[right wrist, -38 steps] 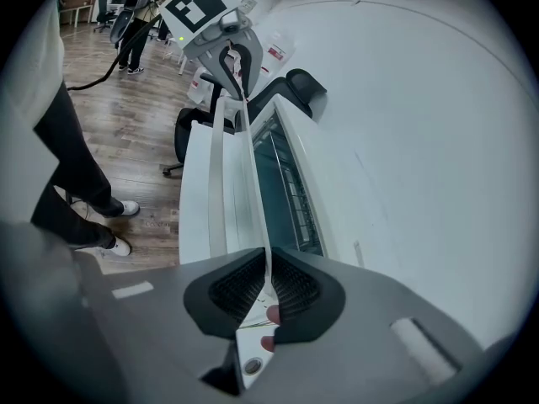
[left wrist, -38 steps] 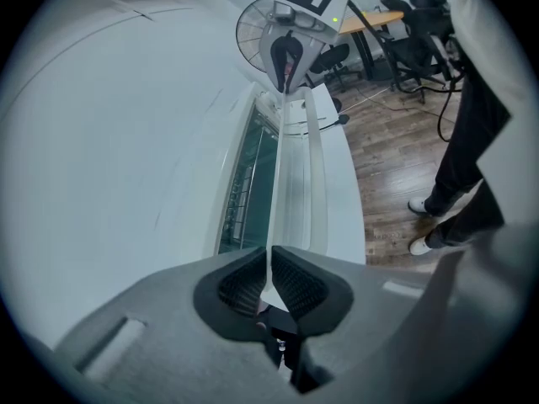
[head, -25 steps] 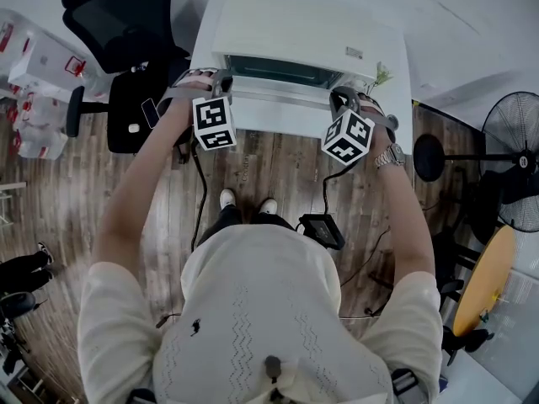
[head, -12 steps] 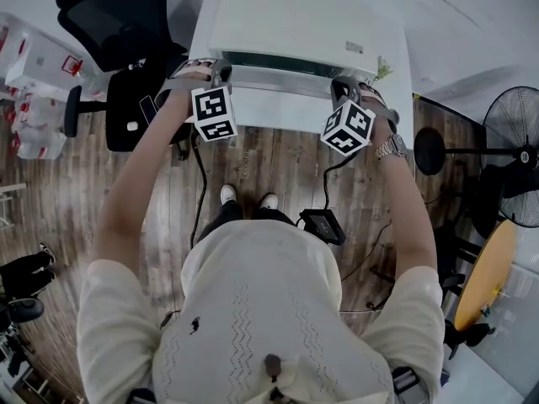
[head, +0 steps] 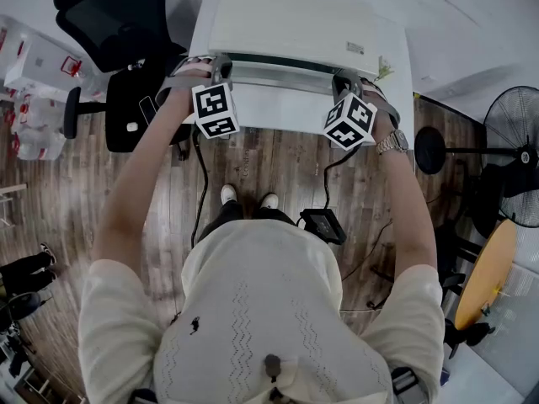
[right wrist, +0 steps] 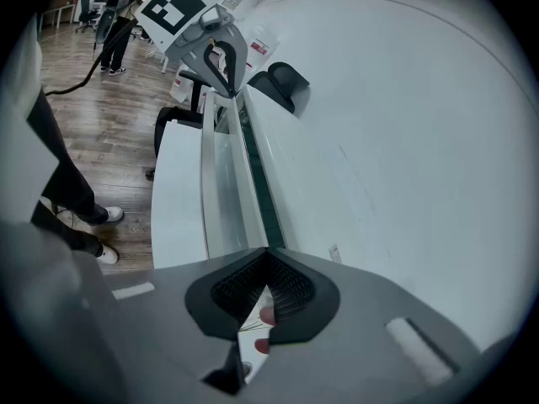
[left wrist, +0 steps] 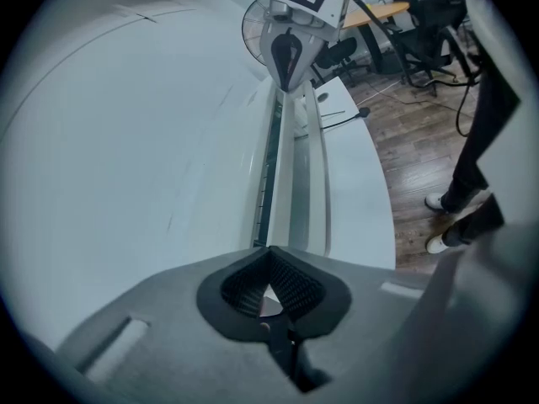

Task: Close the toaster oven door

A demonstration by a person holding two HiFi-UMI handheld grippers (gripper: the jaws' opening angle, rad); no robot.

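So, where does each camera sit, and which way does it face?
Head view: on the person's head, facing steeply down at the toaster oven; torso, both arms, left gripper and right gripper show.
Left gripper view: rides the left gripper, looks along the oven door toward the right gripper; its shut fingers show.
Right gripper view: rides the right gripper, looks toward the left gripper; its shut fingers show.
Shared: both gripper views see the door's dark gap.
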